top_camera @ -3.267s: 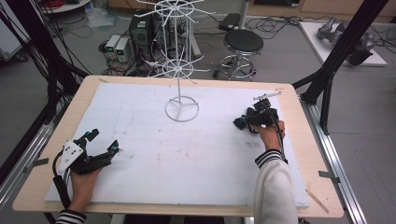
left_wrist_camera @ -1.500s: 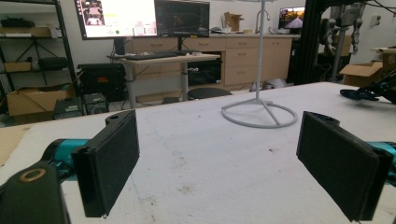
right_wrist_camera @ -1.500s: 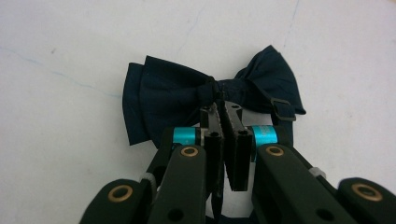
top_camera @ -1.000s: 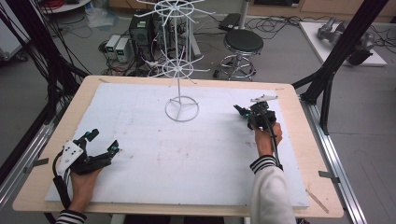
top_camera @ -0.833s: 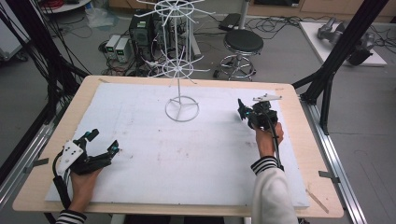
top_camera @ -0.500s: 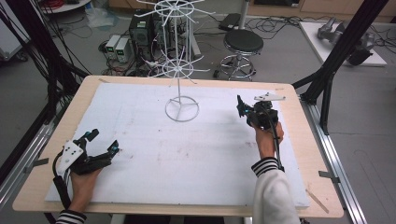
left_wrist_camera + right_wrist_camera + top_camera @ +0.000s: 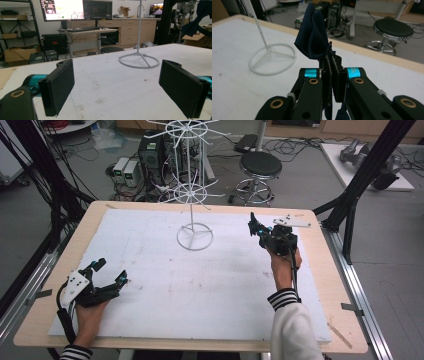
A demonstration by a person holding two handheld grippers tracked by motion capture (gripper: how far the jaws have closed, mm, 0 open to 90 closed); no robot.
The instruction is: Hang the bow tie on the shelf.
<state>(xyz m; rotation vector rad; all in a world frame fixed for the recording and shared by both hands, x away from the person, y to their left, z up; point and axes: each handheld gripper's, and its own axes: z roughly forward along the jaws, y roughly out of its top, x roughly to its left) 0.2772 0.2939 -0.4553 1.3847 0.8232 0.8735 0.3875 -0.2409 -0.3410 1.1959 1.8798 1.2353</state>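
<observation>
right gripper view: right claw (image 7: pixel 331 75) pinches navy cloth (image 7: pixel 313 37).

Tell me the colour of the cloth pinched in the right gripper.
Dark navy cloth, clearest in the right gripper view.

Left gripper (image 7: pixel 111 272), lower left, jaws spread wide; right gripper (image 7: pixel 254 224), upper right, jaws closed together.

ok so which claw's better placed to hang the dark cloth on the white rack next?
Right, most likely. The right claw is shut on the dark cloth and is held up beside the white rack. The left claw is open with nothing between its jaws, at the table's near left corner.
</observation>
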